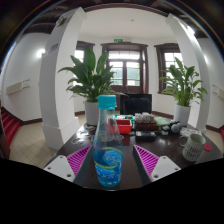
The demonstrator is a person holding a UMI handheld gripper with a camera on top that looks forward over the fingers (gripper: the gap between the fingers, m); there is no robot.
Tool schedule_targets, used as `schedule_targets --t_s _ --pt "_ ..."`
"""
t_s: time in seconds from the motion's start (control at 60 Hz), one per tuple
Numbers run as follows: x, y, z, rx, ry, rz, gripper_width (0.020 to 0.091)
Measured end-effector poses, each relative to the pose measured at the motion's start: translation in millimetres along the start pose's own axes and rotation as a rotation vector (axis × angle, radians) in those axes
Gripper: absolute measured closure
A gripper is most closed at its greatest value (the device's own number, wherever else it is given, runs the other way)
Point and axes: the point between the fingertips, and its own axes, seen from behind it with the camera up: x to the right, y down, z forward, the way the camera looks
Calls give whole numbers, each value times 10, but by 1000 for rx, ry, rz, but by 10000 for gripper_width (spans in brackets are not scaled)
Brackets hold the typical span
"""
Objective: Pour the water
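While the gripper (108, 168) looks forward over a dark round table (150, 182), a clear plastic bottle (107, 148) with a blue cap and a blue label stands upright between its two fingers. The purple pads (146, 160) of the fingers show at the left and at the right of the bottle, and a small gap is visible at each side, so the fingers are spread apart and do not press on it. The bottle rests on the table near the edge closest to the gripper.

Beyond the bottle, toward the far edge of the table, lies a group of small things: a red object (124, 126) and some dark items (150, 127) that are too small to name. A pale mug (194, 147) stands near the right edge of the table, well apart from the bottle. Behind the table a dark monitor (136, 103) is seen.

Two large green plants in pots stand in the room, one plant (93, 78) behind the table on the left and another plant (184, 82) on the right. A white column (60, 75) rises at the left, and a window with a dark frame (126, 68) is in the far wall.
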Motion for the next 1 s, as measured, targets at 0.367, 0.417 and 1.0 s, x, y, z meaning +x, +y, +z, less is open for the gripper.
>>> schedule_targets --t_s 0.367,0.417,1.0 --pt "-133 -87 326 85 -50 -20 548" --pt "-149 -86 320 88 -53 -30 571" --pt "153 -248 287 112 -89 229 676"
